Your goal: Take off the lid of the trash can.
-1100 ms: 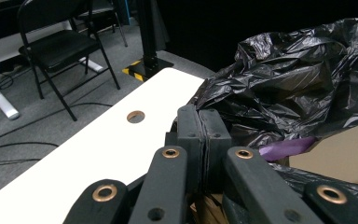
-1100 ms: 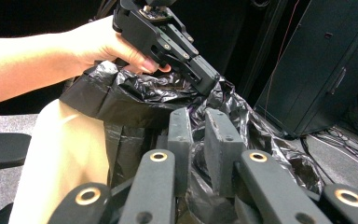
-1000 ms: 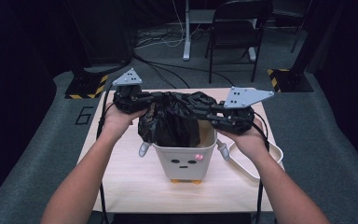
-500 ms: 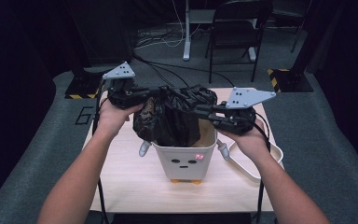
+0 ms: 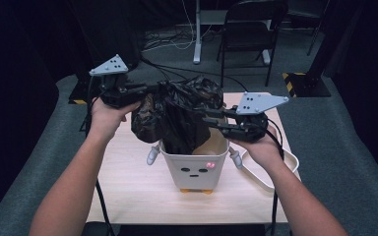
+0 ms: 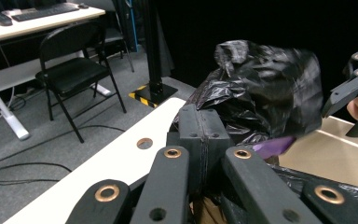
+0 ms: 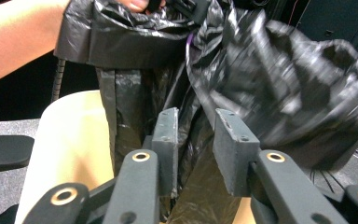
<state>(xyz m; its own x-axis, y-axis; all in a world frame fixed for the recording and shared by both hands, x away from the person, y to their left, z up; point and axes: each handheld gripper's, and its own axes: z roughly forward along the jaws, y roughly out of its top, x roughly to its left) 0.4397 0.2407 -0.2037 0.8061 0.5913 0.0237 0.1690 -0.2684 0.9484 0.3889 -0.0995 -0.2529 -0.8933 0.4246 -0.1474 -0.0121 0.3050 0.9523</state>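
We hold our left gripper (image 5: 150,90) raised at the upper left of the black bag (image 5: 177,113), jaws clamped together on its film, while our right gripper (image 5: 211,119), lower at the bag's right, has just been opening, jaws parted.

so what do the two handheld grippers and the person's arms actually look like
Both the left gripper and the right gripper are black, with linkage arms joined by brass-coloured rivets and flat dark grey pads. Each carries a grey three-cornered plate dotted with small holes on top, and a black cable trails from it. The forearms are bare, with no sleeves or gloves in view.
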